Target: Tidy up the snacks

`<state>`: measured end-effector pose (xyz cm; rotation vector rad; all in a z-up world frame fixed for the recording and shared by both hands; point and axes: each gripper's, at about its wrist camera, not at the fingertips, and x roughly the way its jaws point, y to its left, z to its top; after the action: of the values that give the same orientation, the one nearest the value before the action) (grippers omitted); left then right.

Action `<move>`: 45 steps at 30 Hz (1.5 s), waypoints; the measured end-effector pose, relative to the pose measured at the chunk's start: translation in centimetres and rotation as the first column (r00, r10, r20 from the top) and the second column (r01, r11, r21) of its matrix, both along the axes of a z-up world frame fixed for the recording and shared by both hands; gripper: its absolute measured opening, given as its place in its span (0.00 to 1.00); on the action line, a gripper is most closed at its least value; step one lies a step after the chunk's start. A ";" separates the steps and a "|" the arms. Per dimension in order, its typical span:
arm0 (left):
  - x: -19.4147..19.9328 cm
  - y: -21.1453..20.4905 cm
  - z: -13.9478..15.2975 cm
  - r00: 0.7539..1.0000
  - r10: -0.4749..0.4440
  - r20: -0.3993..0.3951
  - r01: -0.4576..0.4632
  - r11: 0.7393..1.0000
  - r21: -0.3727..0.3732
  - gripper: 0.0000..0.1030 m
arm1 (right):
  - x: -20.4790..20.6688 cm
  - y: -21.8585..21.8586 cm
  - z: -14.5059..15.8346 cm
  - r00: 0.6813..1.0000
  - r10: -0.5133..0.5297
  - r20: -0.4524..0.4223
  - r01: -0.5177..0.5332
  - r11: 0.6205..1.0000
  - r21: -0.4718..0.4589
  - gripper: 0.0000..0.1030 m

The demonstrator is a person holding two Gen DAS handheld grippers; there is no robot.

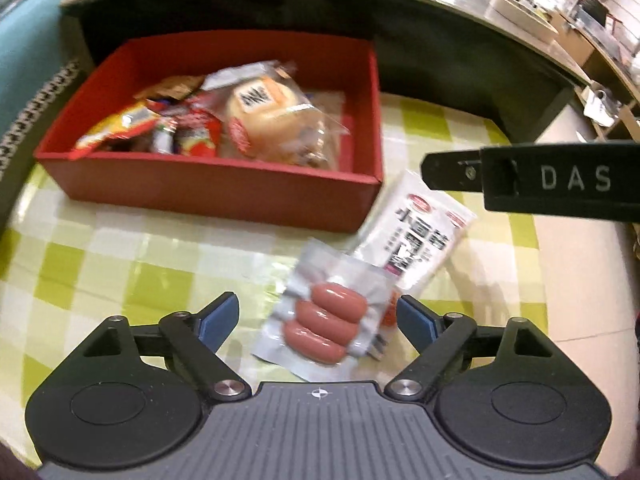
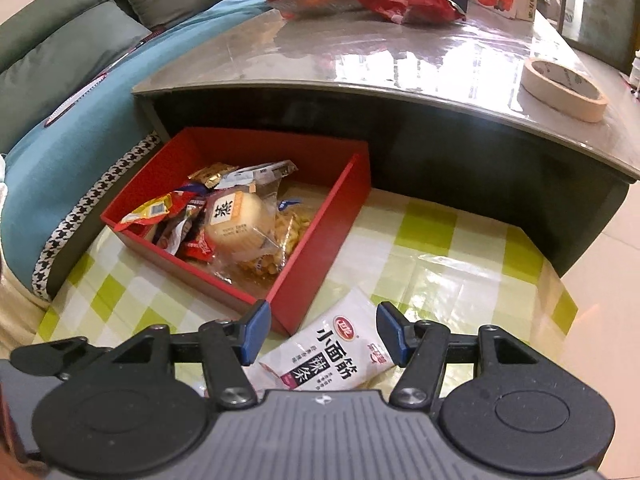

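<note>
Left gripper nearest lens, jaws spread wide, sausage pack lying between them on cloth, pads not touching it. Right gripper jaws parted, hovering over white noodle-snack packet, no contact visible. Checked green-white cloth covers low surface beneath grey table top. Red box on cloth, holding bun packet and mixed wrappers. White packet just beside box's near corner, partly under sausage pack. Tape roll on table top.

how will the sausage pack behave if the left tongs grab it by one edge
The sausage pack will probably sag: thin film around three plump sausages. Its glossy wrap may slip between the pads. It looks heavy for its size, so gripping across the sausages seems safer.
</note>
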<state>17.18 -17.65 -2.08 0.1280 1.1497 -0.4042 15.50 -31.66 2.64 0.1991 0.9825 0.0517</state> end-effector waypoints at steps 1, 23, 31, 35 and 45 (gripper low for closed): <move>0.0 -0.1 -0.3 1.000 -0.005 -0.007 0.005 1.000 -0.006 0.89 | 0.0 0.0 -0.1 1.000 -0.001 -0.006 0.001 1.000 -0.001 0.59; 1.5 -0.6 -3.8 0.997 -0.004 -0.078 0.004 1.000 -0.001 0.70 | 0.4 -0.3 -2.8 0.990 -0.035 -0.134 0.035 0.999 -0.003 0.66; 1.3 1.7 -3.1 0.995 0.035 -0.093 -0.036 0.999 -0.009 0.62 | 1.0 0.4 -4.5 0.979 -0.069 -0.194 0.080 0.995 0.052 0.71; 1.2 2.5 -2.8 0.994 0.044 -0.096 -0.045 0.999 -0.004 0.63 | 2.0 1.6 -5.7 0.969 -0.081 -0.233 0.096 0.994 0.055 0.73; 1.1 4.1 -3.0 0.993 0.065 -0.101 -0.065 0.998 0.006 0.67 | 2.9 3.9 -7.8 0.955 -0.098 -0.279 0.089 0.995 -0.044 0.85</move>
<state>18.27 -13.57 -5.05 0.0727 1.2510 -0.3542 18.44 -27.80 -5.19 0.2287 1.2549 -0.0807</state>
